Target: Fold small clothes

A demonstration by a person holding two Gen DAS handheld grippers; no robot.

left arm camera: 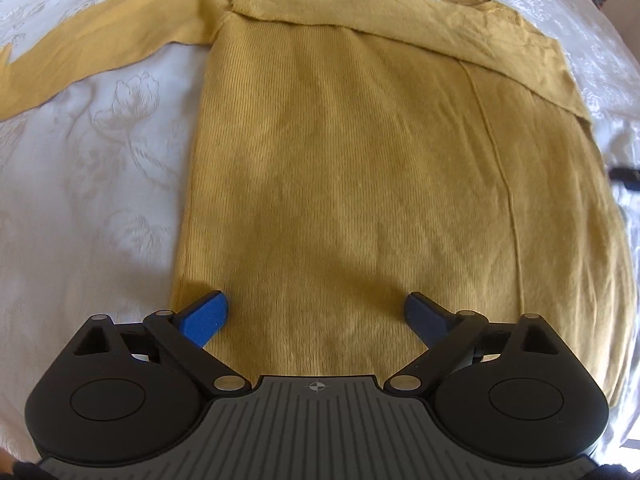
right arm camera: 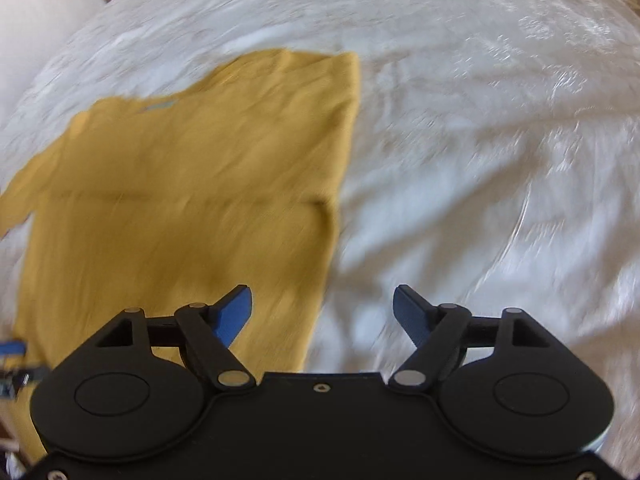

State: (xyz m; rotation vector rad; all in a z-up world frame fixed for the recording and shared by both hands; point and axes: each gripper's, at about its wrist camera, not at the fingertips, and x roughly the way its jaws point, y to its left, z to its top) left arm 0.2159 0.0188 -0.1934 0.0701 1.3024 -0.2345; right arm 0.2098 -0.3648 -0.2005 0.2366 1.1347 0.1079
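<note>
The right wrist view is smeared by motion blur, so the knit of the yellow sweater (right arm camera: 180,184) and the pattern of the white bedspread (right arm camera: 500,160) cannot be read. In the left wrist view, the sweater's hem is hidden behind the left gripper (left arm camera: 316,316), and its outstretched sleeve (left arm camera: 80,52) is cut off at the left edge.

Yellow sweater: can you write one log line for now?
yellow sweater: flat on white bedspread, one sleeve folded | left gripper: open, empty | right gripper: open, empty

Bright daylight on my bedspread (left arm camera: 100,160); my left view is sharp, soft shadows falling on the yellow sweater (left arm camera: 340,200). My right view smears with motion blur, edges bulging fisheye-style.
</note>
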